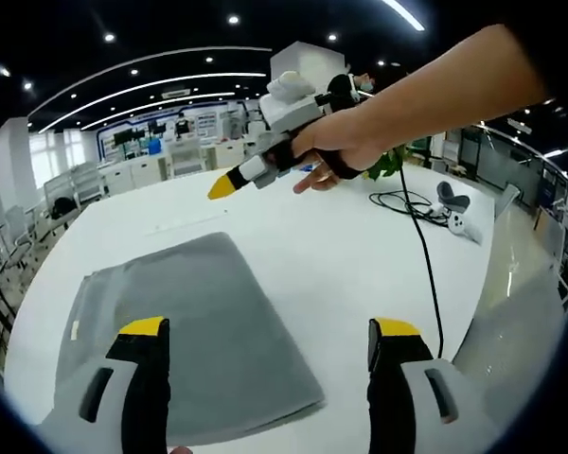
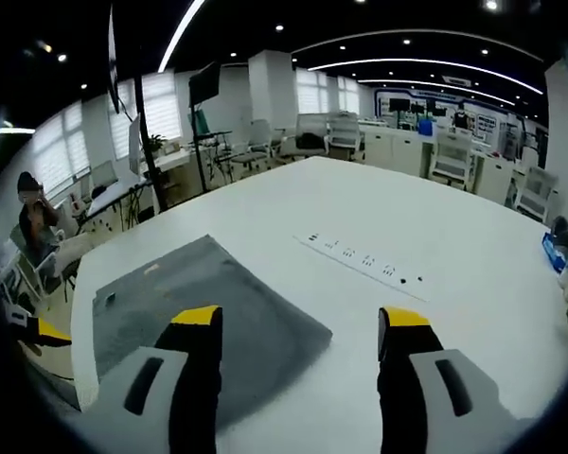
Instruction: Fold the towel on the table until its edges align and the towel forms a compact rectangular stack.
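A grey towel lies folded into a flat rectangle on the round white table. My left gripper hovers open over the towel's right edge, its left jaw above the cloth and its right jaw above bare table. A hand holds my right gripper in the air beyond the towel, clear of it. In the right gripper view the towel lies low and left, with my right gripper open above its near corner and nothing between the jaws. A yellow tip of the left gripper peeks in at the far left.
A black cable runs across the table's right side to white controllers. A green plant stands behind the hand. A row of sockets is set in the tabletop. Desks and chairs ring the table.
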### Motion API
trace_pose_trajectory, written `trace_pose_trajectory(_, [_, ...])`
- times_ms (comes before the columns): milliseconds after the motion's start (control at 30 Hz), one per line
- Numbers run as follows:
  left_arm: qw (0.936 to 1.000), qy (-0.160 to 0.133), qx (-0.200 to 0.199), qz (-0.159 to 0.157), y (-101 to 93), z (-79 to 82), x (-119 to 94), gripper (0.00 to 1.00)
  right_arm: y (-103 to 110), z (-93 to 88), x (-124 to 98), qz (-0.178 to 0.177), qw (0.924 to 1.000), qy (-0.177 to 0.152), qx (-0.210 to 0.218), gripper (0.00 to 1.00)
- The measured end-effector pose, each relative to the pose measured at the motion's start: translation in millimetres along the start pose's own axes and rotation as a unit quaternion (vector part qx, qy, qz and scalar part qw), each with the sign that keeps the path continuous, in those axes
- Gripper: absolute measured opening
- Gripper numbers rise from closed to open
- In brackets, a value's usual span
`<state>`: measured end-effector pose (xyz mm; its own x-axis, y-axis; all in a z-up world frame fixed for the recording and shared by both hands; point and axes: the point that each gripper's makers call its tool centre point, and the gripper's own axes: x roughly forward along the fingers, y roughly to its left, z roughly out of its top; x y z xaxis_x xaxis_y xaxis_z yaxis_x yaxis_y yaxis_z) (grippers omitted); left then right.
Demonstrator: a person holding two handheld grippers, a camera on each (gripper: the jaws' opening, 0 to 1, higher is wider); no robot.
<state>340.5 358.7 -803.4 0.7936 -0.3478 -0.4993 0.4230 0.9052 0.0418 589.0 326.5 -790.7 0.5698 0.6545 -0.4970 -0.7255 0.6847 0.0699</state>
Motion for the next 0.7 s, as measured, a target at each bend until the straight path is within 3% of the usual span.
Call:
trace_pose_trajectory(467, [0.9983, 0.041, 0.019, -0.036, -19.4, -25.1, 10, 0.7, -2, -24.3, 16, 0.01, 0.9996, 0.024, 0.005, 0.46])
trace_pose_trajectory(700, [0.997, 0.057, 0.031, -0.042, -23.9, -34.2, 12, 0.66, -2, -36.5, 20, 0.015, 0.9991, 0.039, 0.001, 0.4])
